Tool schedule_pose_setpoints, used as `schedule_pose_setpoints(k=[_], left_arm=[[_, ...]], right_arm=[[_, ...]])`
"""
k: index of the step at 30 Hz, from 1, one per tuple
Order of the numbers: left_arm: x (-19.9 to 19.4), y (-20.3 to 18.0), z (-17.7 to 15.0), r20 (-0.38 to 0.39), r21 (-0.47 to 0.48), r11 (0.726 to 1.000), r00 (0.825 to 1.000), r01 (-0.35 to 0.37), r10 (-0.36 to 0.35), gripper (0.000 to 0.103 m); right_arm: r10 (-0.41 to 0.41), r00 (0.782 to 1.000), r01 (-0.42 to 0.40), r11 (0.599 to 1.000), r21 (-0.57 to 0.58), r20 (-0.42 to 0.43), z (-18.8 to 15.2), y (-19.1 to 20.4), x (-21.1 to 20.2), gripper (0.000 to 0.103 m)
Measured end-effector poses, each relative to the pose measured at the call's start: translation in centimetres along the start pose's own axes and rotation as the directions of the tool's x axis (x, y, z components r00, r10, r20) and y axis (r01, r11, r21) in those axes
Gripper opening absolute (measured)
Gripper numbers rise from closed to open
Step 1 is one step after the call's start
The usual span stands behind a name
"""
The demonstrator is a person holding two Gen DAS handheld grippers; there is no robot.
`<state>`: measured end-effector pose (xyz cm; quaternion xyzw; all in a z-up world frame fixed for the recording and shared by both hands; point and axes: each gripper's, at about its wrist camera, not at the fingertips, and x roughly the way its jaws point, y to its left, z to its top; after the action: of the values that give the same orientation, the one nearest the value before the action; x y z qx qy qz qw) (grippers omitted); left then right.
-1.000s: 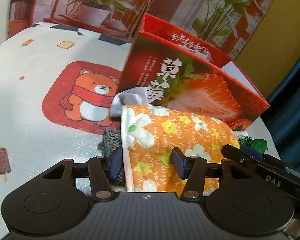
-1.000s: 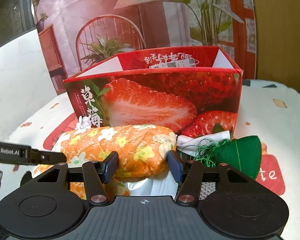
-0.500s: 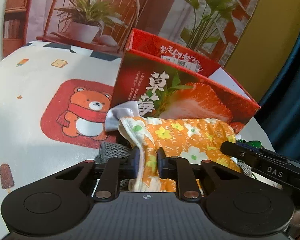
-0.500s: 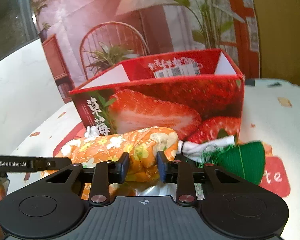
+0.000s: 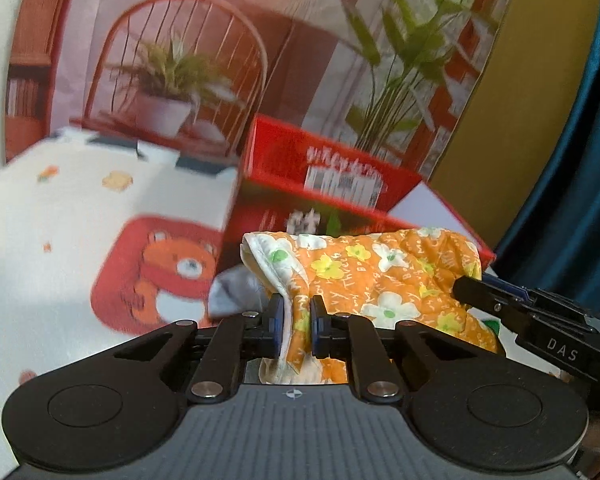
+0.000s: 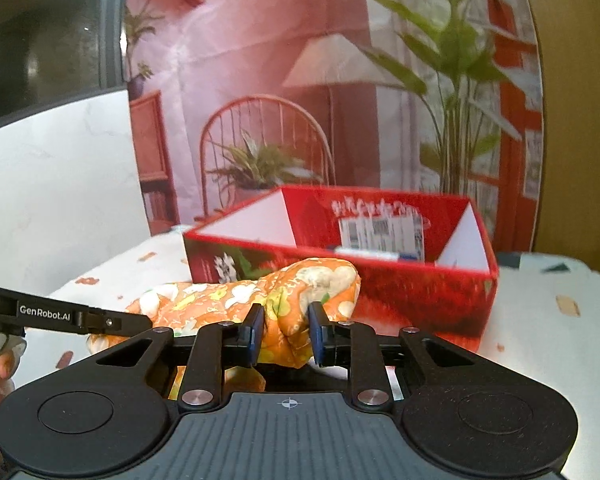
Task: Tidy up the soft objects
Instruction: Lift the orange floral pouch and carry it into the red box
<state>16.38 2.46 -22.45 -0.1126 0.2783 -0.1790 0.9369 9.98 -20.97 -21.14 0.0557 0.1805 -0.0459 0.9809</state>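
— Left wrist view first, from the left edge?
— Pale tablecloth (image 5: pixel 60 208), printed with a red patch and an orange bear (image 5: pixel 168 276). Just right of that, a scrap of grey fabric (image 5: pixel 232 292), too blurred to tell more.

— And at lower centre?
— Left gripper (image 5: pixel 294 314), pinched nearly closed on the floral cloth (image 5: pixel 380 272), with only a thin fold between the blue pads.

— Looks like what?
— Orange, quilted and puffy. Scattered with white and yellow flowers, green centres and small pale lettering. White border along the end at centre. Bunched into a long roll stretching toward the right of the frame.

— Behind it?
— Red box (image 5: pixel 332 160), open at the top, with a white label on the inner far wall. Roll held up in front of the near wall, not inside.

— Far right?
— Black finger of the right gripper (image 5: pixel 466 290), meeting the roll's other end.

— Right wrist view, again from the left?
— Fingertips of a hand (image 6: pixel 0 364) at the lower left edge. Above them, a finger of the left gripper (image 6: pixel 132 324), ending at the edge of the floral cloth (image 6: pixel 220 300). Same orange print, rumpled, running from centre-left to centre.

— At centre?
— Right gripper (image 6: pixel 284 322), narrow and closing, with a thick wad of cloth squeezed between the pads.

— Beyond?
— Red box (image 6: pixel 420 300), centre to right, with white flaps at both ends. Cloth just in front of it.
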Motion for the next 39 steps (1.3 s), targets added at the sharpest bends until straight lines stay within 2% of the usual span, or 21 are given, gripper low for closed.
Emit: schedule_pose_setpoints(k=[12, 18, 21, 24, 27, 33, 39], left_arm=[[-1.2, -2.8, 5.0, 0.131, 0.131, 0.991, 0.991, -0.008, -0.009, 0.014], [0.8, -5.0, 9.3, 0.190, 0.279, 0.960, 0.981, -0.021, -0.034, 0.014], [2.8, -5.9, 11.2, 0.178, 0.313, 0.949, 0.984, -0.027, -0.030, 0.014], [5.3, -7.2, 12.5, 0.170, 0.349, 0.935, 0.985, -0.065, 0.005, 0.014], [7.5, -7.3, 13.1, 0.145, 0.340, 0.936, 0.989, -0.086, 0.038, 0.014], [12.0, -5.8, 13.2, 0.013, 0.284, 0.954, 0.996, -0.093, 0.094, 0.014], [14.1, -4.9, 12.2, -0.050, 0.312, 0.946, 0.992, -0.093, 0.114, 0.014]], right_arm=[[0.017, 0.996, -0.014, 0.999, -0.032, 0.091, 3.6, -0.6, 0.1, 0.022], [0.027, 0.995, -0.021, 0.998, -0.061, 0.097, 7.1, -2.7, 1.9, 0.022], [0.017, 0.996, -0.007, 0.994, -0.112, 0.085, 8.6, -3.8, 3.6, 0.022], [-0.015, 0.997, 0.025, 0.991, -0.134, 0.070, 9.8, -4.8, 5.6, 0.022], [-0.051, 0.997, 0.059, 0.989, -0.134, 0.064, 10.3, -5.6, 7.6, 0.022], [-0.102, 0.995, 0.102, 0.985, -0.142, 0.005, 9.2, -6.5, 11.5, 0.022], [-0.089, 0.992, 0.086, 0.996, -0.038, -0.094, 7.3, -8.2, 13.8, 0.022]])
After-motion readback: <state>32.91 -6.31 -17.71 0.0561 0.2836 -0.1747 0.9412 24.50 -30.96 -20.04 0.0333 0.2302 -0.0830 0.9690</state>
